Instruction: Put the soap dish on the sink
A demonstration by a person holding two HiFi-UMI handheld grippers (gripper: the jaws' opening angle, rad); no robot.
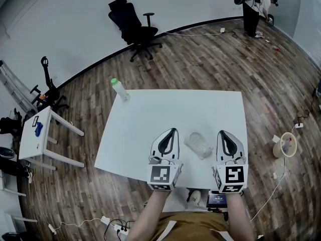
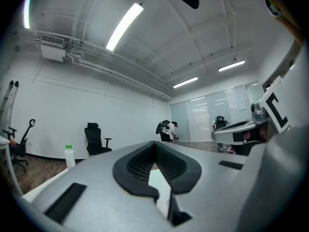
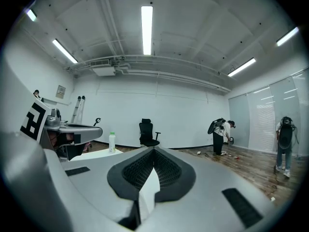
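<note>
A pale translucent soap dish (image 1: 197, 143) lies on the white table (image 1: 150, 119), near its front edge. My left gripper (image 1: 173, 131) rests just left of the dish and my right gripper (image 1: 221, 133) just right of it, both pointing away from me. Neither touches the dish. Both are shut with nothing between the jaws. In the left gripper view the shut left gripper (image 2: 155, 144) points level across the room, and the right gripper's body (image 2: 241, 129) shows at the right. The right gripper view has the shut right gripper (image 3: 154, 150) in front. The dish is hidden in both gripper views.
A white bottle with a green cap (image 1: 119, 89) stands at the table's far left corner. A black office chair (image 1: 134, 29) is beyond the table, a small white side table (image 1: 40, 134) to the left. A person (image 1: 252, 6) bends at the far right. Cables and a power strip (image 1: 115, 227) lie on the floor.
</note>
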